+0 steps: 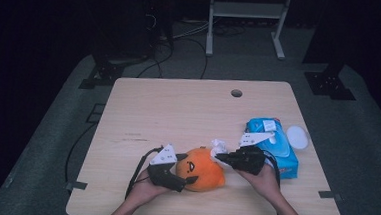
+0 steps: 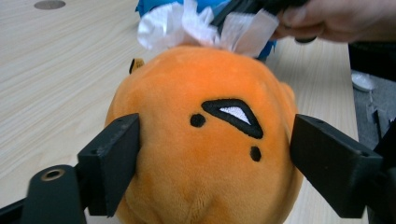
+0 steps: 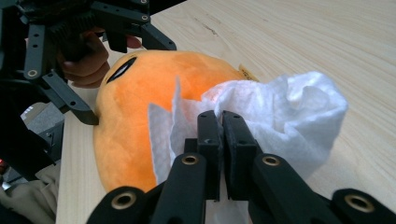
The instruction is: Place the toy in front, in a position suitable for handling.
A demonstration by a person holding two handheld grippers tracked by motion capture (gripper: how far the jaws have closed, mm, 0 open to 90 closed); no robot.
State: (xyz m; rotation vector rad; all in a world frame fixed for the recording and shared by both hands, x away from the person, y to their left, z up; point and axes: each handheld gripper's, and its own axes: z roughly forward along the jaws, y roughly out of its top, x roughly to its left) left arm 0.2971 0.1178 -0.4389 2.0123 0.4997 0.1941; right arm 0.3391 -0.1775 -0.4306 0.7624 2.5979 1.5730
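Wiping step on the plush toy

Wiping is in hand: my left gripper clamps the round orange plush toy on the wooden worktop; my right gripper, fingers shut on a crumpled white tissue, rests against it. Next I'd drag the tissue across, keeping the toy steady.

On the light wooden table: one round orange plush toy with an embroidered black face, one crumpled white tissue, one blue plastic pack of wipes, and one small white oval lid beside that pack. Handheld tools: two black two-jaw grippers, a left gripper and a right gripper. Table top has one round hole.
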